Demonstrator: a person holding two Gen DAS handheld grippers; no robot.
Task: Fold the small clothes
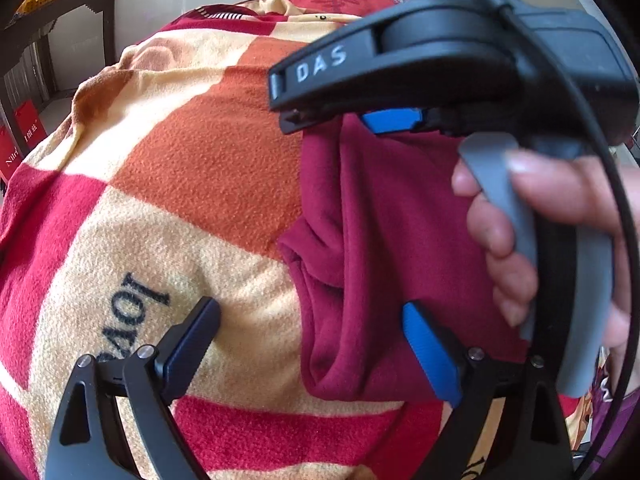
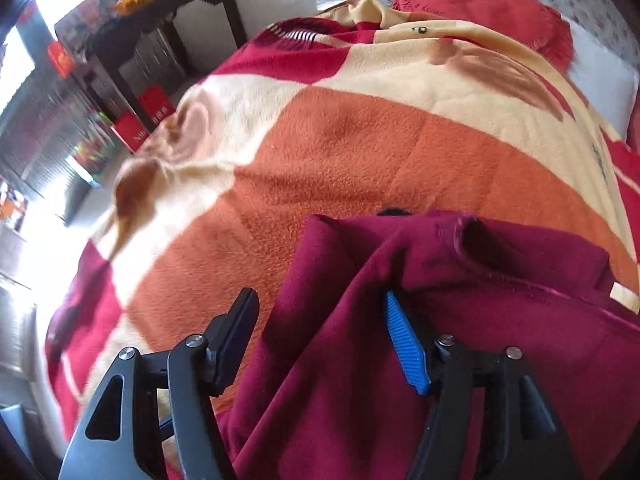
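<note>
A small dark-red fleece garment [image 1: 372, 248] lies bunched on a checked orange, cream and red blanket [image 1: 192, 160]. My left gripper [image 1: 312, 320] is open, its fingers straddling the garment's left folded edge just above it. The right gripper [image 1: 352, 120] enters the left wrist view from the upper right, held by a hand, its blue pad against the garment's far edge. In the right wrist view the garment [image 2: 400, 340] fills the lower right, and my right gripper [image 2: 320, 312] is open with cloth lying between its fingers.
The blanket [image 2: 360, 152] covers a bed. A red pillow [image 2: 480, 4] lies at its head. A dark wooden table [image 2: 192, 20] and red bags [image 2: 152, 112] stand beyond the bed's left side.
</note>
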